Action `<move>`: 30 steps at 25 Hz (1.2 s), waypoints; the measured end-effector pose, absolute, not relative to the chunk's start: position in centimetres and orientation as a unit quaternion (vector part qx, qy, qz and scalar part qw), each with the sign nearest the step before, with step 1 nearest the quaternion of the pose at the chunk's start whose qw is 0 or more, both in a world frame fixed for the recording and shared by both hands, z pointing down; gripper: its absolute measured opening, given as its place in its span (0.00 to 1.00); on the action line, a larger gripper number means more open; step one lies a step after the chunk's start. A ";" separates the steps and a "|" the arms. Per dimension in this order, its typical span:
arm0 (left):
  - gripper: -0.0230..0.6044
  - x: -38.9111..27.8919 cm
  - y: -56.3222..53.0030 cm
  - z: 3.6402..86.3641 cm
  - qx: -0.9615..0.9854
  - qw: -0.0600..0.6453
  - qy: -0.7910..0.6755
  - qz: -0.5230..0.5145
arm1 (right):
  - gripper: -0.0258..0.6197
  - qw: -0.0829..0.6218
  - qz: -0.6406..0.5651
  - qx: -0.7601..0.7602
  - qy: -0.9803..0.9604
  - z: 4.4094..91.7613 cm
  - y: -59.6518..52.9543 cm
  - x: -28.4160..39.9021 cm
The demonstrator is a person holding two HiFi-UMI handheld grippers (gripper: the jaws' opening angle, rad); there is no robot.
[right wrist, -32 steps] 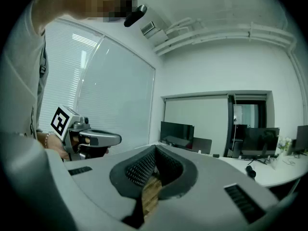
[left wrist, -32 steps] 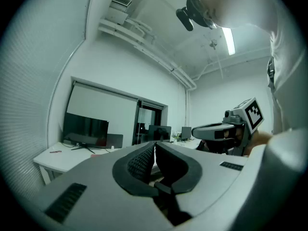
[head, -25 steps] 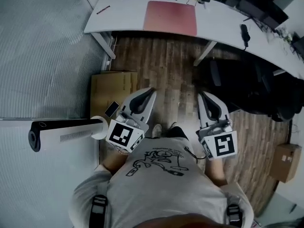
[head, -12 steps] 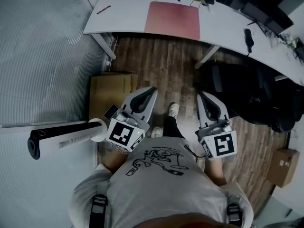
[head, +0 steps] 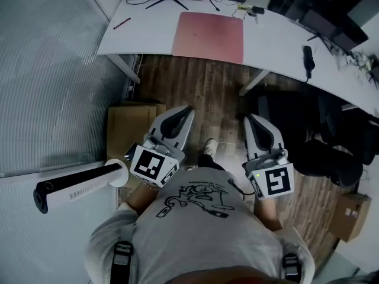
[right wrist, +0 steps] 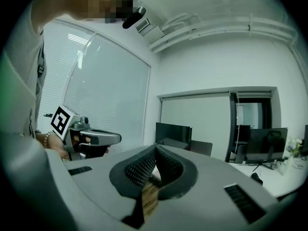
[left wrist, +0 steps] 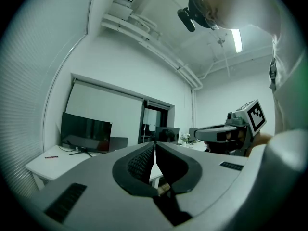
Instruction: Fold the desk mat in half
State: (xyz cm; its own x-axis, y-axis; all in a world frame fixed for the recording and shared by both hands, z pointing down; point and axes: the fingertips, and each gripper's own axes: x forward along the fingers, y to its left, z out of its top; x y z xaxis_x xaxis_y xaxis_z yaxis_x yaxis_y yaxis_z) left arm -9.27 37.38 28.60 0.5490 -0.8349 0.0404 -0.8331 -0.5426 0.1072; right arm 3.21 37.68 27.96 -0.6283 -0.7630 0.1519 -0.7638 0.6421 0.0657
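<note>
A reddish-pink desk mat (head: 208,36) lies flat and unfolded on the white desk (head: 278,40) at the top of the head view. Both grippers are held level over the wooden floor, well short of the desk. My left gripper (head: 186,109) is shut with nothing in it; its tips meet in the left gripper view (left wrist: 155,143). My right gripper (head: 249,119) is also shut and empty, tips touching in the right gripper view (right wrist: 156,147). Each gripper shows in the other's view, the right one (left wrist: 226,133) and the left one (right wrist: 89,137).
A monitor stand (head: 169,0) and a pen (head: 122,23) lie on the desk behind and left of the mat. A dark office chair (head: 320,135) stands at the right. A cardboard box (head: 127,129) and a white tower device (head: 74,185) sit on the floor at the left.
The person has walked forward toward the desk; the desk and mat sit slightly lower and nearer in the head view. Both grippers stayed shut, side by side.
</note>
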 end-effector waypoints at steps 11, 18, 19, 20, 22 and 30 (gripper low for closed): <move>0.08 -3.4 28.4 28.6 0.877 0.062 -0.476 -0.002 | 0.05 0.080 0.007 0.422 -0.903 28.0 29.0 9.2; 0.08 -1.0 24.4 29.3 0.874 0.069 -0.481 0.001 | 0.05 0.076 0.010 0.422 -0.904 28.5 24.9 11.9; 0.08 -0.9 24.1 29.5 0.874 0.072 -0.481 0.001 | 0.05 0.071 0.011 0.423 -0.903 28.5 24.4 12.0; 0.08 -0.7 23.7 29.8 0.873 0.075 -0.481 0.003 | 0.05 0.067 0.013 0.423 -0.903 28.5 23.9 12.1; 0.08 -0.6 22.8 30.2 0.873 0.079 -0.481 0.007 | 0.05 0.072 0.017 0.419 -0.905 29.0 23.1 12.3; 0.08 -1.5 18.7 31.3 0.869 0.085 -0.487 0.013 | 0.05 0.055 0.022 0.423 -0.904 29.0 18.6 11.8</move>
